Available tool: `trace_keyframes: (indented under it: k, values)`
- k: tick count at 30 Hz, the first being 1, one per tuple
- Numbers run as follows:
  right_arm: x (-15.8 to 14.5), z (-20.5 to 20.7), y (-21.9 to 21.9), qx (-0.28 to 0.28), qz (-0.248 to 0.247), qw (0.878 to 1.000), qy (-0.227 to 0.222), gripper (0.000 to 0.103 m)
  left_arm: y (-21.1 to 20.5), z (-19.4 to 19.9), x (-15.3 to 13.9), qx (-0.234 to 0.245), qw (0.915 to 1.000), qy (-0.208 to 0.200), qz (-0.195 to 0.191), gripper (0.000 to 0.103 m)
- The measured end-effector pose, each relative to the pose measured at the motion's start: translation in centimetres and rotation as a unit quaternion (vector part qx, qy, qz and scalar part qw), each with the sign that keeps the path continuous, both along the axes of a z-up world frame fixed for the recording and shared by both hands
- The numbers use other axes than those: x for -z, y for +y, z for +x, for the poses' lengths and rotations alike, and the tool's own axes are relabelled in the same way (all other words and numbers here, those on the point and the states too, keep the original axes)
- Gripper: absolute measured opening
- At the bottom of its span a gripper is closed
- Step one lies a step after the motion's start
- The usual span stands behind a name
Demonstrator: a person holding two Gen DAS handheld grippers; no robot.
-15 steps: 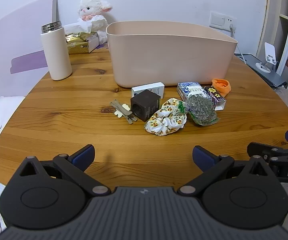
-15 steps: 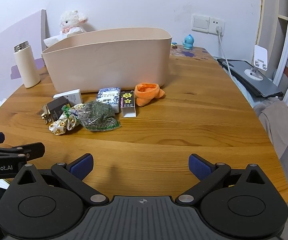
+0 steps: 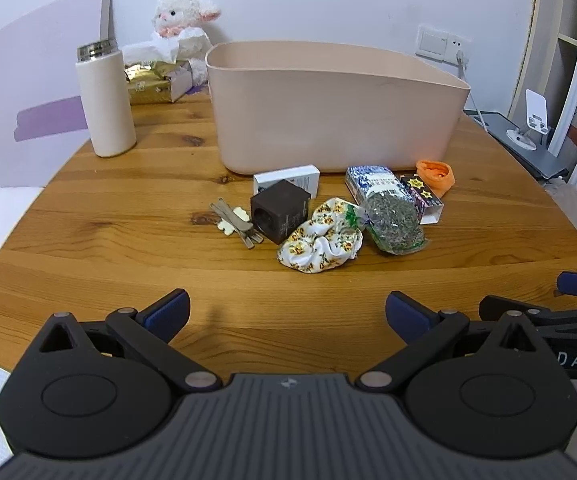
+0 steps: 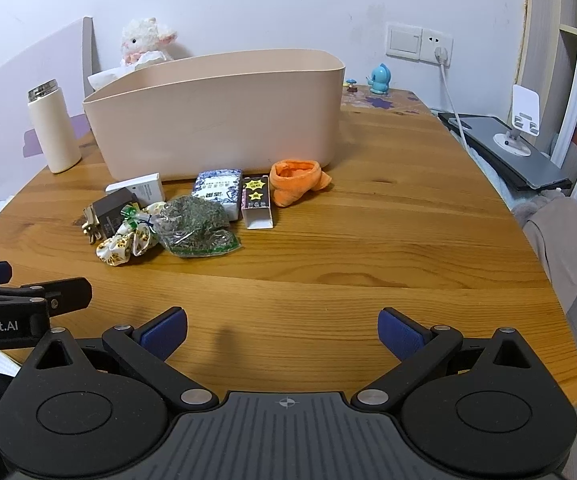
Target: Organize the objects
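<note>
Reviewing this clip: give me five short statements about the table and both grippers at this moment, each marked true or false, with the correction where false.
1. Both the left gripper and the right gripper have their jaws open and hold nothing. True.
2. The floral scrunchie lies inside the pink bin. False: it lies on the wooden table in front of the bin.
3. The white bottle stands upright to the left of the bin. True.
4. The bag of dried herbs is next to the plush lamb. False: it lies among the small items in front of the bin.
5. The orange cloth sits at the right end of the row of items. True.
</note>
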State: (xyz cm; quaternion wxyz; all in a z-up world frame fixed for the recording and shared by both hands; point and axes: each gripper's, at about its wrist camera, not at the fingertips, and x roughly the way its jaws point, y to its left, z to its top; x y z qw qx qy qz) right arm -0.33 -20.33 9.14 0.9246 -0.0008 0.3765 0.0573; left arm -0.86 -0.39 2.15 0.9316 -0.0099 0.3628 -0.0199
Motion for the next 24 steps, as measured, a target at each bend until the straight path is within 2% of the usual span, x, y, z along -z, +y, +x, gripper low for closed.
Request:
trace_keyframes:
  k: [24]
  values:
    - [0.29, 0.41, 0.30, -0.003, -0.006, 1.000, -0.004, 0.103, 0.00, 0.63, 1.00, -0.004, 0.9999, 0.006, 0.012, 0.103]
